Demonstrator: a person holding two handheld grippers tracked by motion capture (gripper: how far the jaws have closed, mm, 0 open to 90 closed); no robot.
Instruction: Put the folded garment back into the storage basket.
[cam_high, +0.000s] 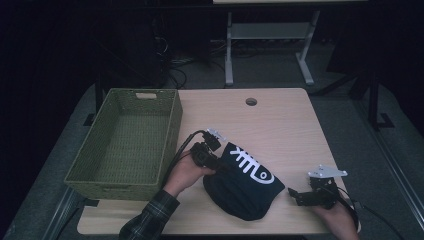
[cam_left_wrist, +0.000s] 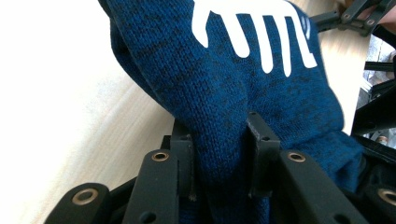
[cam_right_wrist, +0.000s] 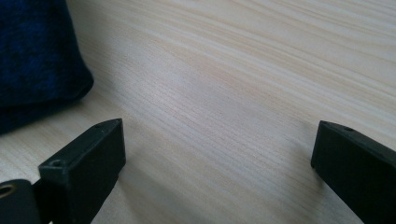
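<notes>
A dark blue knitted garment (cam_high: 243, 185) with a white printed design lies bunched on the wooden table (cam_high: 280, 120), its left edge lifted. My left gripper (cam_high: 216, 162) is shut on that edge; in the left gripper view the blue knit (cam_left_wrist: 243, 84) is pinched between the two black fingers (cam_left_wrist: 261, 149) and hangs over them. My right gripper (cam_high: 295, 195) rests low on the table at the garment's right, apart from it, jaws spread wide. In the right gripper view nothing but bare wood lies between its fingertips (cam_right_wrist: 219, 154), and the blue fabric (cam_right_wrist: 37, 56) sits at the upper left.
A green woven basket (cam_high: 172, 130), with nothing inside, stands on the table's left side. A round cable hole (cam_high: 251, 101) is near the far edge. Beyond the table are a white desk frame (cam_high: 270, 35) and dark floor.
</notes>
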